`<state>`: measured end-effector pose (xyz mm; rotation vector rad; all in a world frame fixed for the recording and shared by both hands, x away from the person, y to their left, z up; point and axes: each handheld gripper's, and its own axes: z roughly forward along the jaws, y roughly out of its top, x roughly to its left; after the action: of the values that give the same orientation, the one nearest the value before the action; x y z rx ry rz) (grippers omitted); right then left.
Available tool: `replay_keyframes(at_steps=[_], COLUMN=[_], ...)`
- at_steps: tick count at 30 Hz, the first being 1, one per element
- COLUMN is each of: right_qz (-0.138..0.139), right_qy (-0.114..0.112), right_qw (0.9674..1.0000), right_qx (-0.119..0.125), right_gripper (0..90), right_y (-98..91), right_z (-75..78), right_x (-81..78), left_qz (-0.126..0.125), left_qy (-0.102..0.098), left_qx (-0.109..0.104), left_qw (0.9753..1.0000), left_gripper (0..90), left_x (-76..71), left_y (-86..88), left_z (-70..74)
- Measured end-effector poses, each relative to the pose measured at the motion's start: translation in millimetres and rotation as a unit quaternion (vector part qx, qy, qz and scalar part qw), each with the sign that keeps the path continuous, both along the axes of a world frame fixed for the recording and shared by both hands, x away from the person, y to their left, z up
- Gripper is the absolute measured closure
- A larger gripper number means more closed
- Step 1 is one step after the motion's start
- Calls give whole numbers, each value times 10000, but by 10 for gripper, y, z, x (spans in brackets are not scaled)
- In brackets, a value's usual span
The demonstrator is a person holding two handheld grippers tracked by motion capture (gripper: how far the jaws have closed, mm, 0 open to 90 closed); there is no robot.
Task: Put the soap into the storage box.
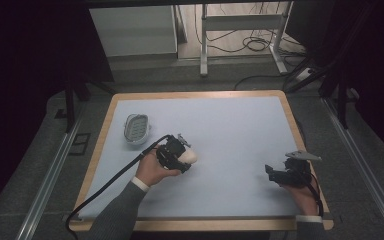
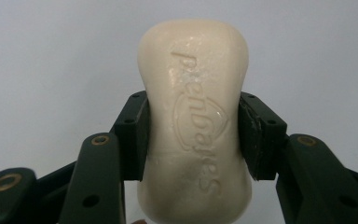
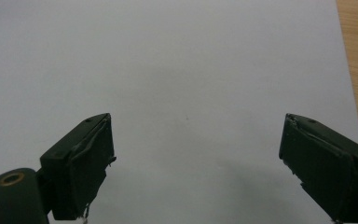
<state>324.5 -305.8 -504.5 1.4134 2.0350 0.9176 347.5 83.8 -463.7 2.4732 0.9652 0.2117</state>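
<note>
Left gripper view: soap bar [image 2: 193, 116], rigid, probably slippery, clamped at its narrow waist by left tool [image 2: 193, 135]; right tool [image 3: 196, 158] wide, empty.

Wood-rimmed table [image 1: 99, 145], pale blue top – soap dish [image 1: 136, 129] lying near left edge

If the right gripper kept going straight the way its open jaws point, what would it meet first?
Probably just the pale grey table mat. The right gripper has its jaws wide open with nothing between them, and its own view ahead holds bare mat with the wooden table edge off to one side. Depth is unclear.
</note>
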Motion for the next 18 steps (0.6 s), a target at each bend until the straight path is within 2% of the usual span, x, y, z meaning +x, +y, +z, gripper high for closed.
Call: replay_keyframes(at_steps=[18], right_qz=[-24], right_qy=[8], right_qw=[10000], right_qx=[-10], right_gripper=[99], right_y=[-2], right_z=[-4], right_x=[3], left_qz=[229], left_qy=[-151], left_qx=[-65], left_qw=[9996], left_gripper=[497], left_x=[89], left_y=[217], left_z=[181])
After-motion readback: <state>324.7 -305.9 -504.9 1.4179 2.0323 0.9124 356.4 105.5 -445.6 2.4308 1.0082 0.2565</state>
